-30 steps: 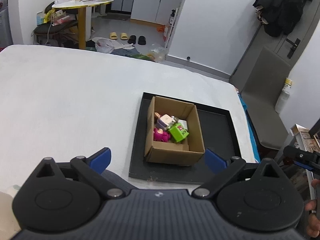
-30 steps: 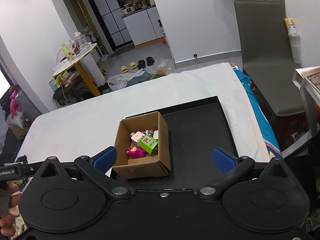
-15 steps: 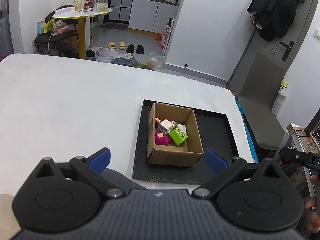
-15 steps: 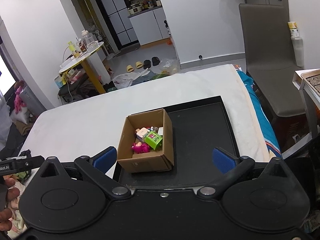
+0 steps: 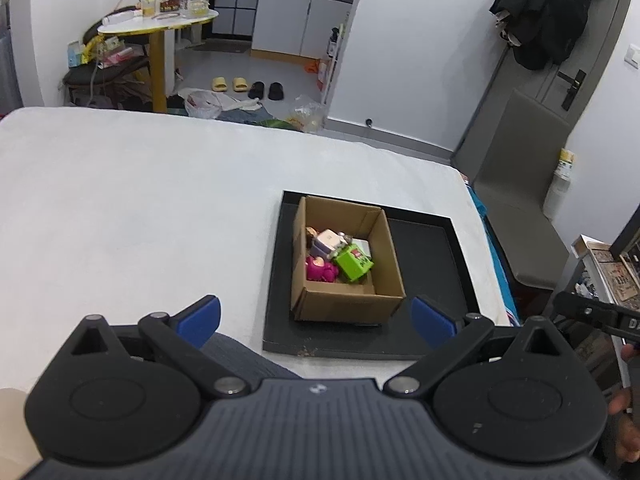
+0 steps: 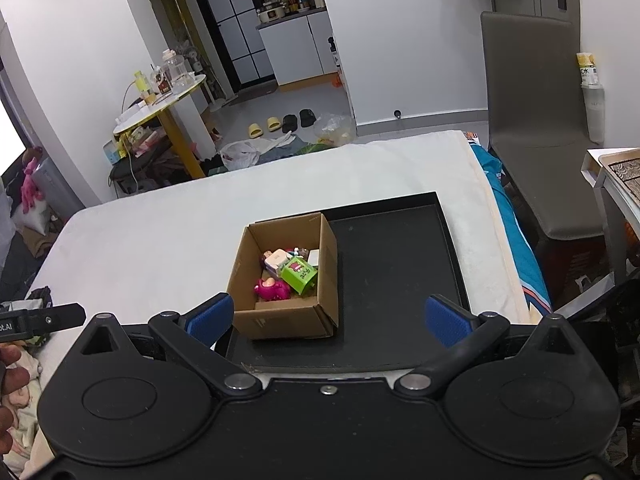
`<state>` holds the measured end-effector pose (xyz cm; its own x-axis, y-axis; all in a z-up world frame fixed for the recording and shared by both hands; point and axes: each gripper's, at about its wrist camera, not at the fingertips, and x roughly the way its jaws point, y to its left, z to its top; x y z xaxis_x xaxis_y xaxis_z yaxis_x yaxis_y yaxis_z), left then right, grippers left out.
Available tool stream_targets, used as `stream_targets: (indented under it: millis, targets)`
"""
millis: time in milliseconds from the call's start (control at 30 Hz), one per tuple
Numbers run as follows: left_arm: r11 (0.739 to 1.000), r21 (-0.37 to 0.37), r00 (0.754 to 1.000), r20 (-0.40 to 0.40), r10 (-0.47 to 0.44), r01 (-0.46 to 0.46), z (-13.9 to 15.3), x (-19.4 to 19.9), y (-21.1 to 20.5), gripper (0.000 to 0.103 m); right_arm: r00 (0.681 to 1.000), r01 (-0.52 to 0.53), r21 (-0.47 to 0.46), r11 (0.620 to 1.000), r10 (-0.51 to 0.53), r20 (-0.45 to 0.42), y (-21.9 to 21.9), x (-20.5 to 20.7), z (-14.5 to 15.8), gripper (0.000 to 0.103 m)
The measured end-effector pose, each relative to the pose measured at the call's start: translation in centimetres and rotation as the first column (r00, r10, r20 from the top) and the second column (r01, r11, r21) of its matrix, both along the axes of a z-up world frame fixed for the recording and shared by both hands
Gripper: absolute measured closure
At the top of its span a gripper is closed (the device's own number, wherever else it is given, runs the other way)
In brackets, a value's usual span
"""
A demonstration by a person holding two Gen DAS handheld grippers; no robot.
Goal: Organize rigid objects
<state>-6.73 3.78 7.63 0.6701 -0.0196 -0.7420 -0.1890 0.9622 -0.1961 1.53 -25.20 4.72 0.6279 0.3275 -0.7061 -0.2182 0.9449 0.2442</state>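
Note:
An open cardboard box (image 5: 344, 304) (image 6: 288, 320) stands on the left part of a black tray (image 5: 432, 264) (image 6: 392, 256) on the white table. Inside lie a green carton (image 5: 354, 265) (image 6: 299, 275), a pink toy (image 5: 320, 270) (image 6: 272, 290), a pale lilac block (image 5: 326, 242) (image 6: 276, 261) and other small items. My left gripper (image 5: 316, 318) hangs open, near the table's front edge, short of the box. Open too, my right gripper (image 6: 328, 316) is held back above the tray's near rim. Neither holds anything.
The tray's right half (image 6: 400, 264) is bare. A grey chair (image 6: 540, 152) stands right of the table, beside a blue cloth (image 6: 516, 248). Beyond the far edge are a yellow-legged side table (image 5: 160, 28), shoes and bags on the floor. A hand (image 6: 12, 376) holds the other gripper at left.
Both grippers have drawn back and up from the box, so it looks smaller and farther off. Both stay open, and the box contents have not moved.

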Motion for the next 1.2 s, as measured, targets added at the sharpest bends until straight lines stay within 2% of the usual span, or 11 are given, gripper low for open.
stream_targets:
  millis: [767, 1200]
  targets:
    - [0.999, 0.037, 1.000, -0.006, -0.006, 0.006, 0.04, -0.22, -0.61, 0.002, 1.000, -0.006, -0.040, 0.999, 0.005, -0.017, 0.44, -0.30, -0.48, 0.000]
    - [0.999, 0.028, 1.000, -0.004, -0.017, 0.017, 0.09, -0.31, -0.84, 0.002, 1.000, -0.006, -0.044, 0.999, 0.005, -0.020, 0.20, -0.39, -0.65, 0.000]
